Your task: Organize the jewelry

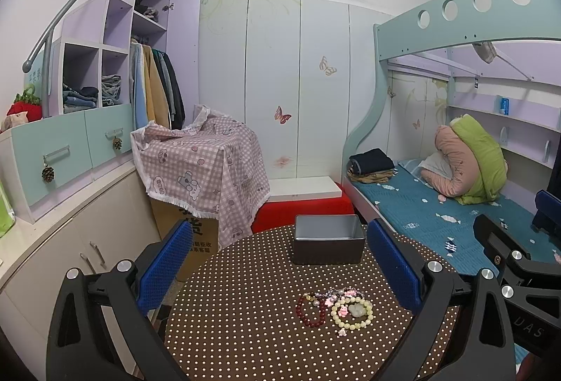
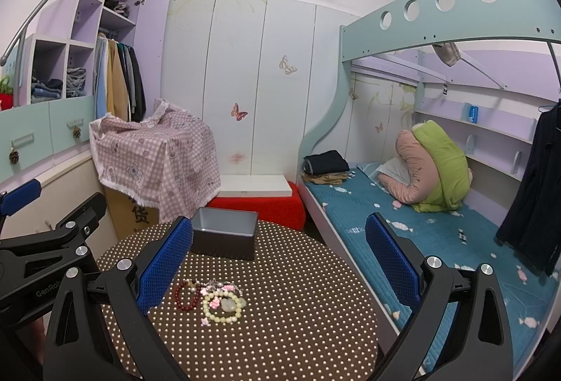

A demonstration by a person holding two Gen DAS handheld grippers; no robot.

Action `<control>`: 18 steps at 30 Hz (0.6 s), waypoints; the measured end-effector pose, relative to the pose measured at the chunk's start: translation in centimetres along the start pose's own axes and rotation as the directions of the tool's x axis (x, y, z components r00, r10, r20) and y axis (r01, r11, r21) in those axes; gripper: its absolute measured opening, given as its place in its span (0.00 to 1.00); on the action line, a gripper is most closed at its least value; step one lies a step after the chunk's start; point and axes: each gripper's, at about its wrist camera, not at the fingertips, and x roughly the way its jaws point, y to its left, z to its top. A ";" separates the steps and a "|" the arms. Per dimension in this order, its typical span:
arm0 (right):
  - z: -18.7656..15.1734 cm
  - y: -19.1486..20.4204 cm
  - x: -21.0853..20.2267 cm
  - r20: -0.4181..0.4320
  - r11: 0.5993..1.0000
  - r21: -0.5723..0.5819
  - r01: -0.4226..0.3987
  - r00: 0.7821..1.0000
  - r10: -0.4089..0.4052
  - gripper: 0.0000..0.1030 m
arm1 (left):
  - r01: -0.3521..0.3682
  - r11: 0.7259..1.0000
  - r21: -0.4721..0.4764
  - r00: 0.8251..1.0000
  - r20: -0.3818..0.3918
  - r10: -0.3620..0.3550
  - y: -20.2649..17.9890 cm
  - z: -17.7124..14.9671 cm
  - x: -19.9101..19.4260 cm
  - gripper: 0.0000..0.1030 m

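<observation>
Between the blue pads: nothing is held by either tool; both sets of jaws stand spread wide above the table.
Left gripper (image 1: pixel 278 267): hovers over the near part of the round table, its open span framing both the jewelry and the box, likely so either can be reached with a short drop.
Right gripper (image 2: pixel 278 262): also empty and spread, set further toward the bed side, so the jewelry sits by its left pad (image 2: pixel 163 267) rather than centred; it would need to shift left before closing on anything.
Jewelry pile (image 1: pixel 335 307): lies on the near half of the table, bunched together and touching; a dark red bead bracelet (image 1: pixel 310 309), a pale cream bead bracelet (image 1: pixel 351 311) with small pink charms, and a mixed strand behind them, too tangled to separate by eye.
Grey box (image 1: pixel 328 239): open-topped, apparently empty, at the far edge of the table, well apart from the pile; probably the place the pieces are meant to go.
Dotted tablecloth (image 1: pixel 245 311): brown with pale spots, bare apart from pile and box.
Task stage: judged to be at the start, with no piece yet in the box.
Risk: overlapping strands may drag a neighbour along when one is lifted.
Beyond: a bunk bed (image 1: pixel 438 205) on the right.
</observation>
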 end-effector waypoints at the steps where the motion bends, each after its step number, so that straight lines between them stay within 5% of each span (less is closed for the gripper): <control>1: 0.0 0.0 0.0 0.000 1.000 -0.001 0.000 1.000 0.000 0.93 | -0.001 1.000 0.001 1.000 0.000 0.001 0.1 0.0 -0.2 0.93; 18: 0.3 0.4 0.4 -0.001 1.000 -0.007 0.006 1.000 -0.006 0.93 | 0.009 1.000 -0.005 1.000 0.003 -0.009 0.5 0.0 0.1 0.93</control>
